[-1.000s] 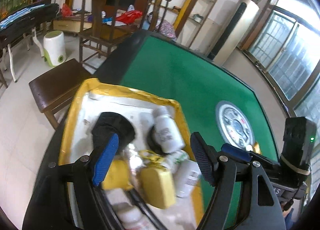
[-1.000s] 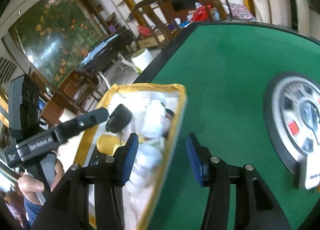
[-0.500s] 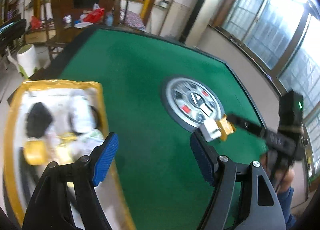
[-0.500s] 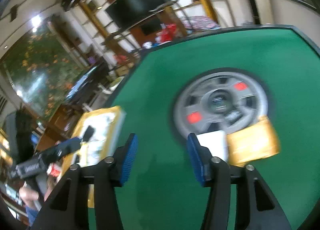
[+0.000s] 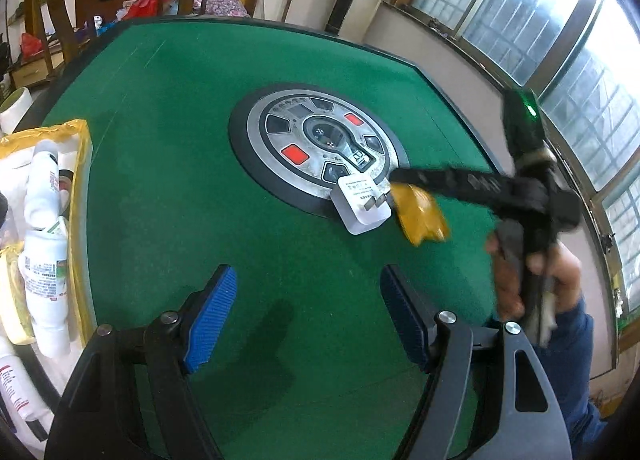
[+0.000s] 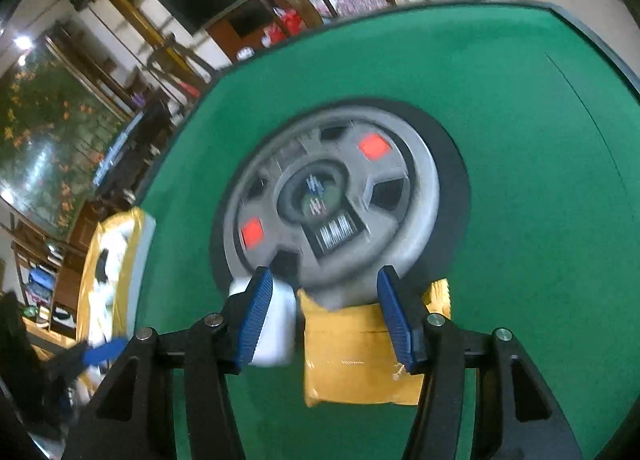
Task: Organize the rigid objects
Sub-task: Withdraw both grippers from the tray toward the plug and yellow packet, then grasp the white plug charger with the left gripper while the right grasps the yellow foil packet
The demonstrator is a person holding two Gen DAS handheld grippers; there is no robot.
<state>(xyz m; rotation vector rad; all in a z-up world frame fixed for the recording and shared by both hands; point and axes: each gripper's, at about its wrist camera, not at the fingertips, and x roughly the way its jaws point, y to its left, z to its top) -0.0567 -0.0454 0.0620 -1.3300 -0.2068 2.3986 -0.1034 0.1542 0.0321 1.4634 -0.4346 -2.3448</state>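
A green felt table [image 5: 168, 148] carries a round grey control panel [image 5: 320, 148] at its middle, set in a black ring, with two red buttons and dark keys around a central hub. Against the panel's near rim lies a white plug adapter [image 5: 362, 206], its metal prongs turned toward a yellow packet [image 5: 422, 214] that lies just beside it on the felt. At the table's left edge sits a tray [image 5: 82, 164] with a yellow rim and a white lining, crowded with white bottles [image 5: 44, 272] lying on their sides. Wooden chairs, shelves and barred windows ring the room beyond the table.

The right claw [image 6: 326, 310] points down at the adapter and packet. Its blue pads stand moderately apart, and the jaws have just been opening a little. In the right wrist view the yellow packet [image 6: 360, 352] lies in the gap between the pads, nearer the right one, while the white adapter [image 6: 276, 324] sits just inside the left pad and partly behind it. The picture is blurred, and neither pad can be seen pressing on either thing. In the left wrist view that claw's tip reaches the packet's far end, with a person's hand [image 5: 532, 272] gripping its handle at the table's right edge.

The left claw [image 5: 308, 318] hangs wide open over bare felt near the near edge, nothing between its pads, well apart from the adapter and the tray.
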